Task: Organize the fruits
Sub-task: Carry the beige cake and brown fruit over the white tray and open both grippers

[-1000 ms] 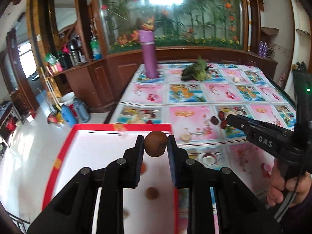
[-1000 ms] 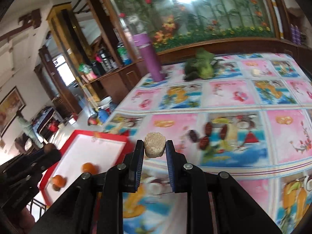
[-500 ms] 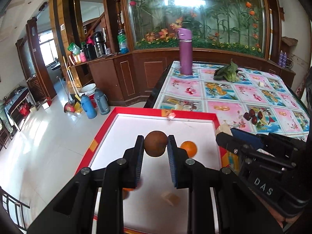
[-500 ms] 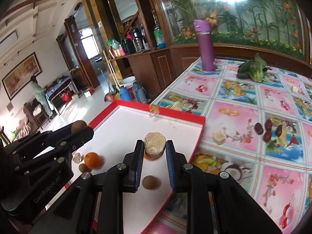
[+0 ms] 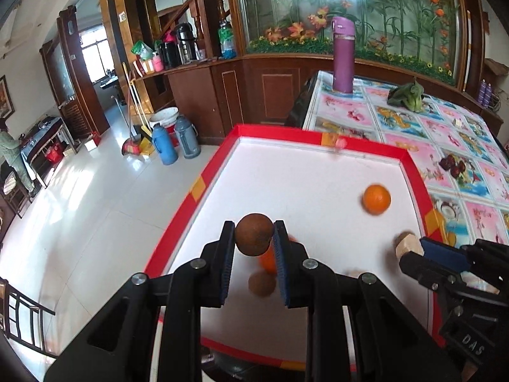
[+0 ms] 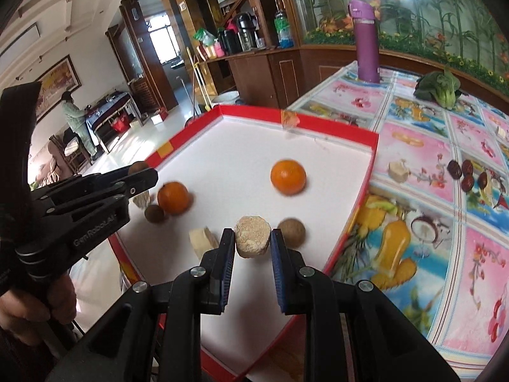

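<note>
We've got both grippers loaded over the red-rimmed tray. The left gripper is clamped on a round brown fruit, held above the tray's near-left part; the right gripper is clamped on a pale, rough-topped cylindrical chunk w/ its pads on the sides, over the tray's near edge by the right rim.

Already lying in the tray: two oranges, two small brown fruits, and a pale wedge. Dates and another pale piece are on the tablecloth, outside the tray.

Risks as we see them:
- The brown fruit is round and pinched only at its widest pt; if we let go from this height it likely rolls, bumps the orange and small brown fruit right below, and scatters them. Lower first.
- Oranges look blurred, maybe rolling; can't tell for sure. Dropping onto a moving one sends things toward the rim.
- The tray seems to overhang the table edge on the floor side; pressing down there could tip it.
- The chunk looks crumbly; squeezing harder may break it.
- The 2 grippers are close together, so a sideways swing could knock one against the other.
</note>
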The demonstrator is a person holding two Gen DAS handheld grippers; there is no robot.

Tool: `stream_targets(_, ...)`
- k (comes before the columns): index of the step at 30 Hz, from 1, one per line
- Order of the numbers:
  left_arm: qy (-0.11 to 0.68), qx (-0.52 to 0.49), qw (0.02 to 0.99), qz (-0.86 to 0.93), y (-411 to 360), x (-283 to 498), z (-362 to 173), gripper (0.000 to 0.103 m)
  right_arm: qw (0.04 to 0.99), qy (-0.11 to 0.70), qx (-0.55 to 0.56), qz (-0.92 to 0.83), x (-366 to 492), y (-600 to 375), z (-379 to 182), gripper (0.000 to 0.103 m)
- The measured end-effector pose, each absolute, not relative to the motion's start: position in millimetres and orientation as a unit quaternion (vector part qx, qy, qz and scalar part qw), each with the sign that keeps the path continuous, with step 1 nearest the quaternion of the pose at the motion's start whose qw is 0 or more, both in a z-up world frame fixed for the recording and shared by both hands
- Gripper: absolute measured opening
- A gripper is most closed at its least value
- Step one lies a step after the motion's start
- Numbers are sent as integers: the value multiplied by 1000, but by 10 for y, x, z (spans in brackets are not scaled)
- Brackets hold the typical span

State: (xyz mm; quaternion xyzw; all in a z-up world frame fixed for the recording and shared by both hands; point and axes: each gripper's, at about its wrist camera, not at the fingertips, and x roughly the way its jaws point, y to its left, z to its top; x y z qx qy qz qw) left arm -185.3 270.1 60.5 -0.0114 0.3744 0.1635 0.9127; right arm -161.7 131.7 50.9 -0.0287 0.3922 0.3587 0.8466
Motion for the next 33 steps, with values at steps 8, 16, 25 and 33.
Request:
stream_targets(8, 396, 1, 904, 159, 2664, -1936, 448, 26, 833, 405, -37, 375, -1705, 1383, 427, 21)
stream_targets(16, 395, 19, 905, 159, 2574, -1906, 429, 26, 826, 408, -52, 386, -1768, 1446, 362, 22)
stream_targets(25, 397, 51, 902, 164, 2489, -1835, 414, 26, 821, 417, -56, 386, -1764, 1456, 321, 22)
stream_targets(33, 401, 45, 898, 173, 2495, -1765, 459, 50, 826, 402, -44, 393, -1752, 1341, 467, 28)
